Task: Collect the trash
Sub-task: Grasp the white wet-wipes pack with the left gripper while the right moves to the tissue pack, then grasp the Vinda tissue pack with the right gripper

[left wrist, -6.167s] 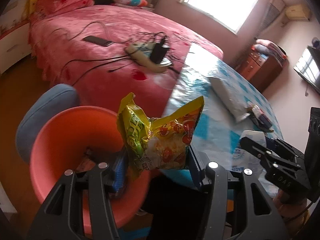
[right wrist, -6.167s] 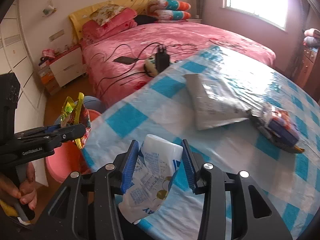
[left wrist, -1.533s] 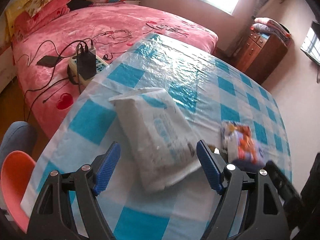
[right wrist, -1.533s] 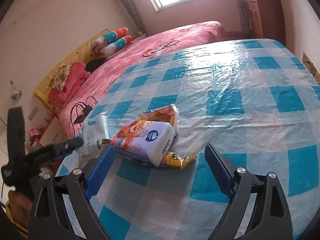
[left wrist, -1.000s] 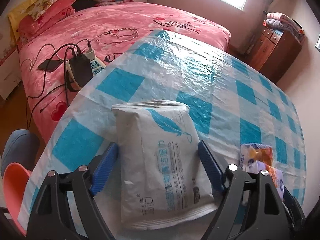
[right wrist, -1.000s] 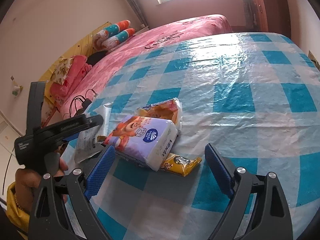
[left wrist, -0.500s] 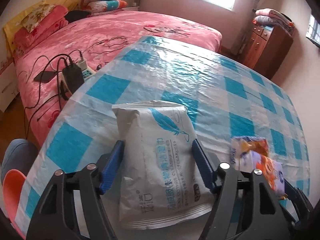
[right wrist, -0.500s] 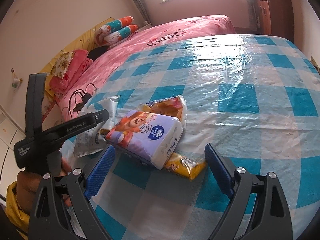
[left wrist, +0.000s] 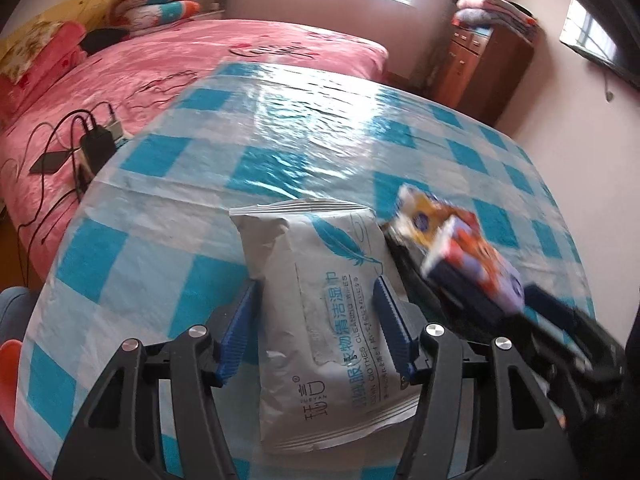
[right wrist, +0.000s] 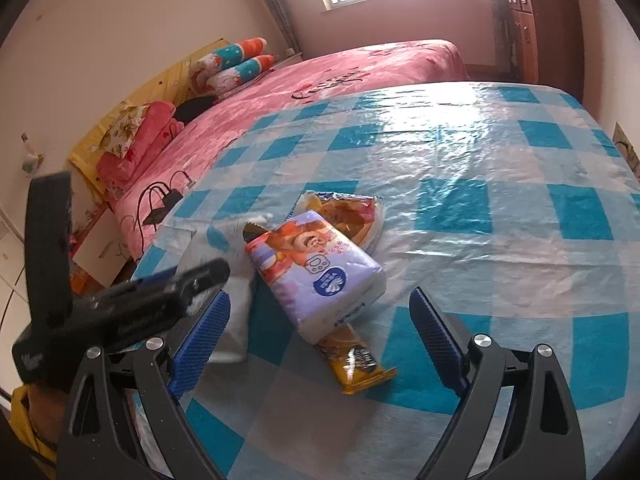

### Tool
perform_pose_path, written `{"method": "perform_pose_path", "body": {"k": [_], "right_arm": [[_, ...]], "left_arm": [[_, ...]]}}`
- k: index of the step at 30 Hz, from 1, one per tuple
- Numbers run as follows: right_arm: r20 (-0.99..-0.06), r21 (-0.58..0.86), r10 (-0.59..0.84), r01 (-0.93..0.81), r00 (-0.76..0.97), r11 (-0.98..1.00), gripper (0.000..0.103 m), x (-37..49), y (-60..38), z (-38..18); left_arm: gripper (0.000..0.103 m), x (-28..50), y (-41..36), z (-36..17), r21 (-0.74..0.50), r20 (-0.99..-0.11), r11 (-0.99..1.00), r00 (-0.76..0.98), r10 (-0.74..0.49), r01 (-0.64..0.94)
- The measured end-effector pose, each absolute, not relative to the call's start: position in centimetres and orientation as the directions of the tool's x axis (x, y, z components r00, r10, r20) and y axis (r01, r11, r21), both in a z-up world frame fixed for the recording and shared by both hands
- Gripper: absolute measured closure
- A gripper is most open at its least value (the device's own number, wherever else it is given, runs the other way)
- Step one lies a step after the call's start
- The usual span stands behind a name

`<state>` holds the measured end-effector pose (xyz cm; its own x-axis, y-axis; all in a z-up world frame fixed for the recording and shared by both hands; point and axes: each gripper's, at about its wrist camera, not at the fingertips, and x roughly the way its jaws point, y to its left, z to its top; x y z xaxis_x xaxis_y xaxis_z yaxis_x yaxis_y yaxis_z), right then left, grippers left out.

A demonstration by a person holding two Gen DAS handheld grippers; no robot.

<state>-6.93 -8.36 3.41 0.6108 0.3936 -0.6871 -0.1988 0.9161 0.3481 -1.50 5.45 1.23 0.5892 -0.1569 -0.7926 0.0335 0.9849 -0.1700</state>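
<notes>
Left gripper (left wrist: 316,328): blue pads pressed against both long sides of the white wipes pack (left wrist: 324,320); clamped on it, pack upright between the fingers, its sealed top end pointing toward the far edge of the table.
Wipes pack: white pouch, blue feather print and blue lettering; its near end overhangs past the fingers toward the camera. Whether it rests on the cloth or is lifted off it, cannot tell. Sits near the table's bed-side edge.
Right gripper (right wrist: 318,330): fingers spread wide apart, nothing between the pads; it hangs over the near part of the table, aimed at the tissue pack (right wrist: 316,266).
Tissue pack: purple-and-white soft pack with cartoon print, lying tilted on the cloth, just beside the wipes pack on its right. Blurred in the left wrist view.
Yellow wrapper (right wrist: 356,360): flat, partly under the tissue pack's near corner, sticking out toward the near edge.
Orange snack bag (right wrist: 348,216): crumpled, touching the tissue pack's far side.
Table (right wrist: 520,264): covered with blue-and-white check plastic cloth, glare across the far half.
Bed (left wrist: 168,64): pink cover, just beyond the table's left edge; power strip with black charger (left wrist: 94,148) and cables on it, phone alongside.
Wooden dresser (left wrist: 484,72): beyond the far corner, folded bedding on top.
Orange bin (left wrist: 10,356): sliver visible below the near left corner.
</notes>
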Motion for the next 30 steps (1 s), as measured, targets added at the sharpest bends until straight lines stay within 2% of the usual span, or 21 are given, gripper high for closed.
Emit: {"method": "perform_pose_path", "body": {"k": [8, 15, 20, 25, 27, 30], "right_arm": [[-0.688, 0.329, 0.377, -0.196, 0.62, 0.924, 0.013, -7.0, -8.2, 3.6], [-0.694, 0.32, 0.368, -0.192, 0.62, 0.928, 0.013, -6.7, -8.1, 3.4], [-0.698, 0.314, 0.359, -0.185, 0.619, 0.931, 0.013, -6.3, -7.9, 3.3], [-0.703, 0.324, 0.358, -0.171, 0.615, 0.931, 0.013, -5.8, -8.3, 2.9], [-0.705, 0.326, 0.356, -0.165, 0.614, 0.931, 0.013, -5.5, -8.5, 2.8], [-0.708, 0.329, 0.353, -0.157, 0.611, 0.931, 0.013, -5.2, -8.5, 2.6]], "left_arm": [[0.043, -2.9, 4.5, 1.3, -0.145, -0.785, 0.987, 0.598, -0.16, 0.073], [0.027, -3.4, 3.6, 1.3, -0.077, -0.773, 0.992, 0.623, -0.122, 0.098], [0.021, -3.4, 3.4, 1.1, -0.07, -0.766, 0.992, 0.631, -0.123, 0.109], [0.02, -3.3, 4.0, 0.7, -0.114, -0.763, 0.987, 0.626, -0.159, 0.113], [0.028, -3.3, 4.3, 0.7, -0.151, -0.76, 0.981, 0.62, -0.193, 0.12], [0.031, -3.4, 4.3, 0.6, -0.161, -0.757, 0.979, 0.621, -0.202, 0.123]]}}
